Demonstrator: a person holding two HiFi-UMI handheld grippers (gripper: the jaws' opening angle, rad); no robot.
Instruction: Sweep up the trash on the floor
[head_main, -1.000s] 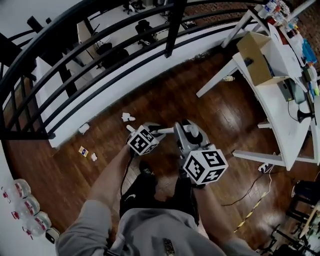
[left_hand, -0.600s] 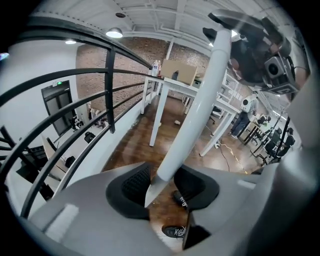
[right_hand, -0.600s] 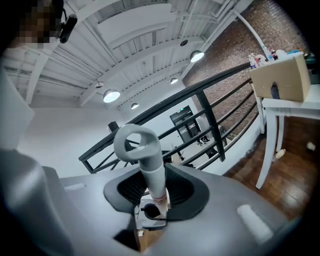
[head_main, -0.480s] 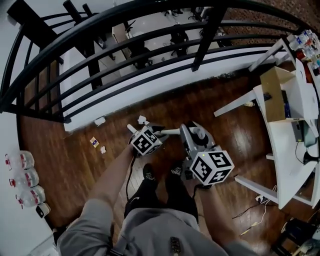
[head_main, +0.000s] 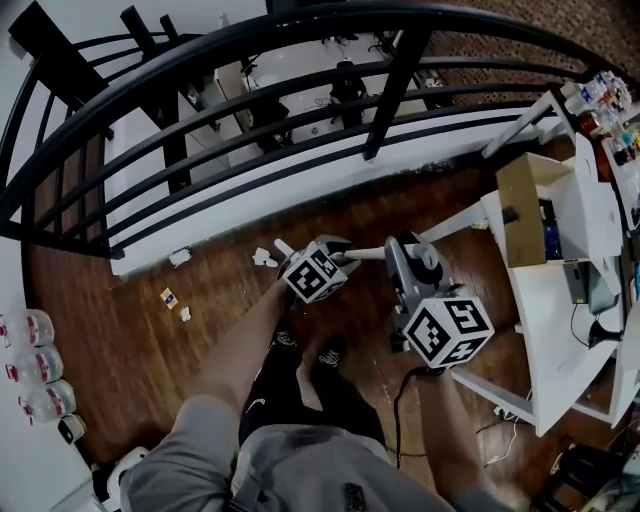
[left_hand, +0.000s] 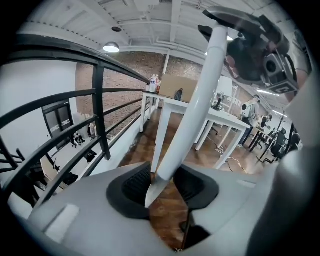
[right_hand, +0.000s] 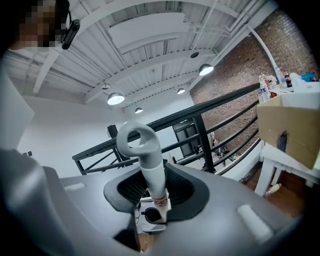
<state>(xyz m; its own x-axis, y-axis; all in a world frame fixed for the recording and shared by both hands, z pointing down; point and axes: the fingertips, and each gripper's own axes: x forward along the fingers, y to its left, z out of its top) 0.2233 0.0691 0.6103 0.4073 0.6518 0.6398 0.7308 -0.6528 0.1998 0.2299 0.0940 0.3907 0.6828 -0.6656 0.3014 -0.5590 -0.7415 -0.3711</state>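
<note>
a: what does the head view give that the other two don't?
b: the trash; a crumpled paper (head_main: 263, 257) lies on the wooden floor (head_main: 130, 360), seen just left of the left claw (head_main: 335, 250) and near the white kerb (head_main: 220, 225) under the black railing (head_main: 390, 95); a white scrap (head_main: 180, 257) sits against that kerb further left; a yellow bit (head_main: 168, 298) and a small white bit (head_main: 186, 314) lie close together out on the boards; neither gripper view shows any of it.
a: and the claws?
b: the left gripper view shows it clenched on a white handle (left_hand: 189, 115) that runs up to the right claw (head_main: 403, 248); the right gripper view shows that claw clenched on the handle just below its loop (right_hand: 134, 137) (what hangs at the other end, no view shows).
a: edges, room to move?
b: kerb and railing close the far side; the white desk (head_main: 550, 340) and its legs hem the right; bottles (head_main: 35, 368) line the left wall; between the scraps and the person's shoes (head_main: 285, 340) the boards lie open.
</note>
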